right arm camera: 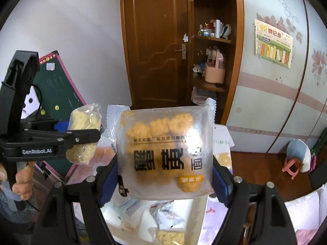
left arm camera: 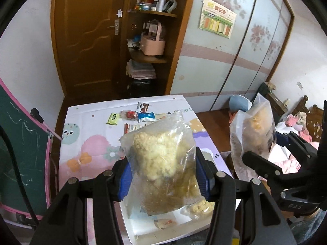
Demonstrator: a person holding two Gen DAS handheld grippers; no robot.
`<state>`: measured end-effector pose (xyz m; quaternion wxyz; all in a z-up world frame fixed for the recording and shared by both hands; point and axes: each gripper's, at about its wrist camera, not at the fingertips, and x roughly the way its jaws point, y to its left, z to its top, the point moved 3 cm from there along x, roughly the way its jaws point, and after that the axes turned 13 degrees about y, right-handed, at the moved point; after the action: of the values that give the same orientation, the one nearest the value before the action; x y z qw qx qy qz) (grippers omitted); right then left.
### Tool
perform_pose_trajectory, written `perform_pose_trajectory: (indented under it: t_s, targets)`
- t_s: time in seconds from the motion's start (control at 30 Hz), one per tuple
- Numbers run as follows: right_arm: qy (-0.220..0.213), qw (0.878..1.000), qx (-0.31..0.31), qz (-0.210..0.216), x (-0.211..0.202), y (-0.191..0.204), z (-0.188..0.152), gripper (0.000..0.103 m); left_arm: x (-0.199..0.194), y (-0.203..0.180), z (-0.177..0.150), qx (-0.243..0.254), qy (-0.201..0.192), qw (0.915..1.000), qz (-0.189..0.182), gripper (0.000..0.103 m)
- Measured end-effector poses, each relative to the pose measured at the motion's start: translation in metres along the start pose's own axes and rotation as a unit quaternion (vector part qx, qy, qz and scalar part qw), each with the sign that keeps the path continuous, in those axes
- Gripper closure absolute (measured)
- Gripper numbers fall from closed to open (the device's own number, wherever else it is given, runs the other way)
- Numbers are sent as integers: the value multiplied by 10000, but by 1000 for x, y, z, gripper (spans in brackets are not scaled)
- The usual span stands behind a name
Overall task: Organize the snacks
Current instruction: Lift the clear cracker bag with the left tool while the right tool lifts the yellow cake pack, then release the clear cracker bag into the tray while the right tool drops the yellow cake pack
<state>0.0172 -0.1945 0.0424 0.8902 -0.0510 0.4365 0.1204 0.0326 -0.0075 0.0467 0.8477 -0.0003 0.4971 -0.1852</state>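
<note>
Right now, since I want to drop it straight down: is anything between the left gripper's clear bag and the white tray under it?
Nothing visible. The clear bag, in the left gripper, hangs over the white tray, where small packets already lie. The right gripper's printed bag is off to the side.

Small snack packets [left arm camera: 132, 116] lie on the table [left arm camera: 85, 143] before the wardrobe [left arm camera: 214, 47].
</note>
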Motion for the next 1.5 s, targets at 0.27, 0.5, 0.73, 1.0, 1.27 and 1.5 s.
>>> perform_pose_trajectory:
  t_s: [0.27,0.5,0.73,1.0,1.27,1.5]
  targets:
    - [404,9981,455,116,36,1,-54,23,50,-4,-55,-15,155,9997,161,51]
    - [1326,9888,625,299,89,1,-91,21,107,5,-90,-161,711,9967,370,50]
    - [1406,9881,604,-145,106,4,-100,17,128,16,-103,-339,831,9949,455,16]
    - [1667,9832,736,57,120,1,-104,17,130,20,-102,-419,813,9940,604,16]
    - [1816,9806,708,211,127,6,-109,17,138,13,-103,-309,913,9934,629,16]
    - [1855,9798,712,230,130,6,-111,17,141,13,-103,-318,923,9930,664,16]
